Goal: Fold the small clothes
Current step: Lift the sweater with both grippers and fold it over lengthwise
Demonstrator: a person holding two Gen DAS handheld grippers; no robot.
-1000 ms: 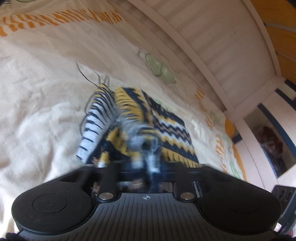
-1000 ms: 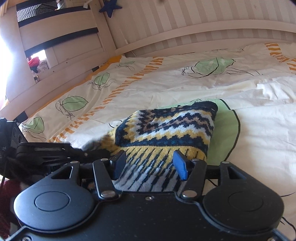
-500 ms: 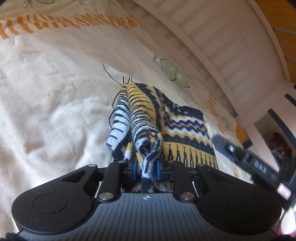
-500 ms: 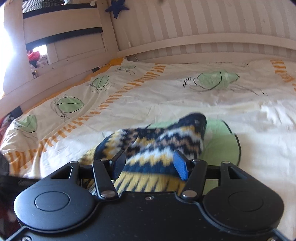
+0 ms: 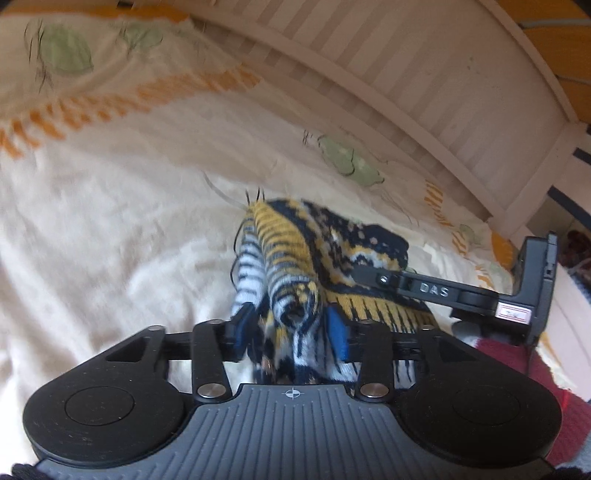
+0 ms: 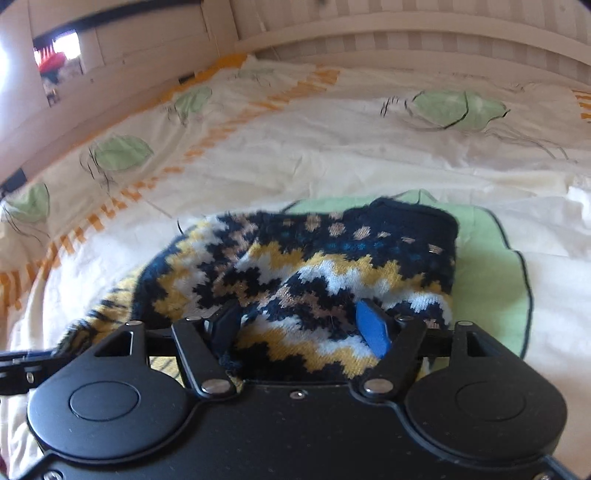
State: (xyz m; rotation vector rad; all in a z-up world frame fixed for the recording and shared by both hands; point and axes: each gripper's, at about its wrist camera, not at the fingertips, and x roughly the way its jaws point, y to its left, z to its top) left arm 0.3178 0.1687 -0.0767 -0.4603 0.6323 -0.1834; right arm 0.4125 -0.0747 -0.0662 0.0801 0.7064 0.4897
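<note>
On a cream leaf-print bedsheet [image 6: 332,155], the left gripper [image 5: 291,328], clamped on the navy-and-yellow patterned knit garment [image 6: 325,266] half a second ago, has spread its jaws as the right gripper [image 6: 303,325] waits open, suggesting this fold is laid.

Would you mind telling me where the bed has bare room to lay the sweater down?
Bare duvet lies left of the sweater, out to the orange stripe band. More bare cover lies beyond it toward the bed rail. It is crowded around the left gripper and right gripper, which flank bunched knit.
</note>
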